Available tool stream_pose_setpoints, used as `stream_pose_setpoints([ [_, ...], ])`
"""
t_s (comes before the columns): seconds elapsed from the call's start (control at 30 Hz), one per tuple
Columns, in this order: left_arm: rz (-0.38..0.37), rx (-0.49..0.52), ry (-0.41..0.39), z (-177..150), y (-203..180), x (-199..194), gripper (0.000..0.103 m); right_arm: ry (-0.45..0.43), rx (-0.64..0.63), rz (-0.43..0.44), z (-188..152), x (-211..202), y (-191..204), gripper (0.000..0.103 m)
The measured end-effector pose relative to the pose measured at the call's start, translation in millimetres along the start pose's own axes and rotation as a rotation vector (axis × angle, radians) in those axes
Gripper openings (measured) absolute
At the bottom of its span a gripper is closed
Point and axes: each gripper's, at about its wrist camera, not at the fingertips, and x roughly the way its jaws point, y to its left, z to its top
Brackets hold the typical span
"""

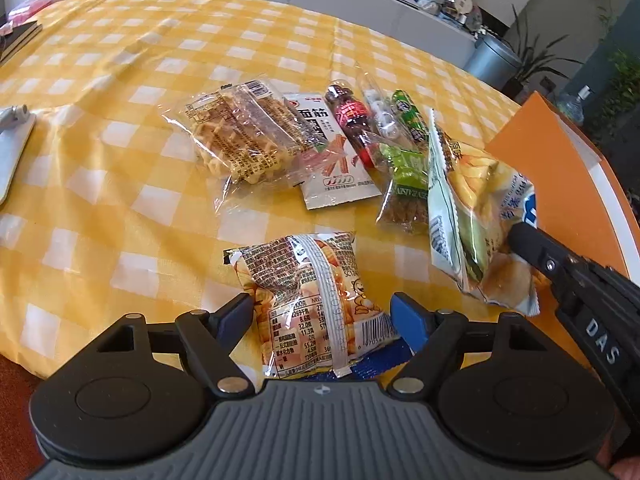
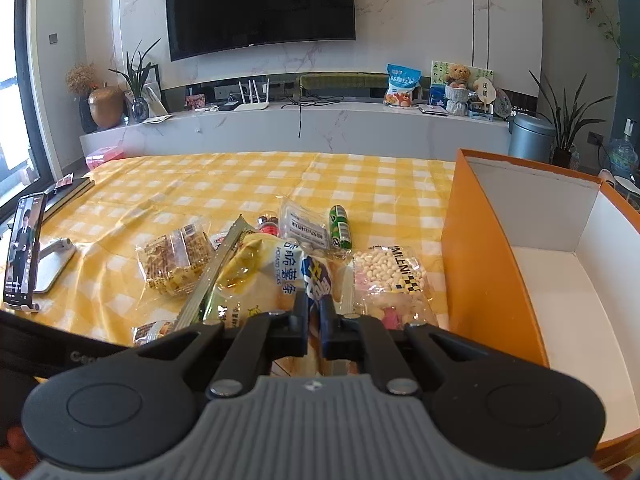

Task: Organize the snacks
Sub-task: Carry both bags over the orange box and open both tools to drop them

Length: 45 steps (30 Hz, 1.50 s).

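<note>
My left gripper (image 1: 322,314) is open, its blue fingers on either side of an orange puffed-snack bag (image 1: 316,300) lying on the yellow checked tablecloth (image 1: 120,152). My right gripper (image 2: 315,312) is shut on a yellow potato-sticks bag (image 2: 260,276), lifted and tilted; it also shows in the left wrist view (image 1: 472,208). An open orange box (image 2: 492,256) with a white inside stands right of it. Behind lie a waffle pack (image 1: 236,136), a white gluten-snack pouch (image 1: 332,156), a small cola bottle (image 1: 352,120), green packets (image 1: 408,152) and a candy bag (image 2: 392,276).
A phone on a stand (image 2: 20,252) is at the table's left edge. A dark notebook (image 1: 18,38) lies far left. A TV console (image 2: 300,120) with clutter, a metal bin (image 2: 532,136) and plants stand beyond the table.
</note>
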Motion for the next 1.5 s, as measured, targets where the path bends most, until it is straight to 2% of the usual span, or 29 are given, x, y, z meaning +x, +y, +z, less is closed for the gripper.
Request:
stream_pose_setpoints([
  [0.2,0.008,0.008,-0.012,-2.3,-4.0,-0.3,0.080,-0.002,0.006,0.013,-1.3,-0.9,1.2,0.001],
  [0.3,-0.012,0.018,-0.031,-3.1,-4.1,-4.0,0.068,-0.023,0.004,0.017,1.8,-6.5,1.2,0.001],
  [0.47,-0.028,0.047,-0.083,-3.8,-7.9,-16.8,0.058,-0.065,-0.009,0.019,8.5,-20.0,4.2,0.001],
  [0.6,-0.030,0.064,-0.126,-3.6,-9.1,-29.3,0.055,-0.084,-0.022,0.015,11.9,-27.4,6.8,0.000],
  [0.8,-0.029,0.076,-0.200,0.4,-11.7,-51.0,0.054,-0.095,-0.024,-0.013,16.6,-37.8,5.1,0.000],
  [1.03,-0.044,0.122,-0.300,13.5,-26.7,-82.7,0.054,-0.152,-0.024,-0.053,29.0,-58.0,-3.2,0.000],
  [1.23,-0.066,0.183,-0.370,26.6,-49.3,-103.2,0.054,-0.207,-0.017,-0.098,39.9,-79.8,-19.5,0.000],
  [1.5,-0.131,0.292,-0.424,42.4,-97.2,-113.1,0.054,-0.242,0.015,-0.216,50.5,-105.4,-63.0,0.000],
])
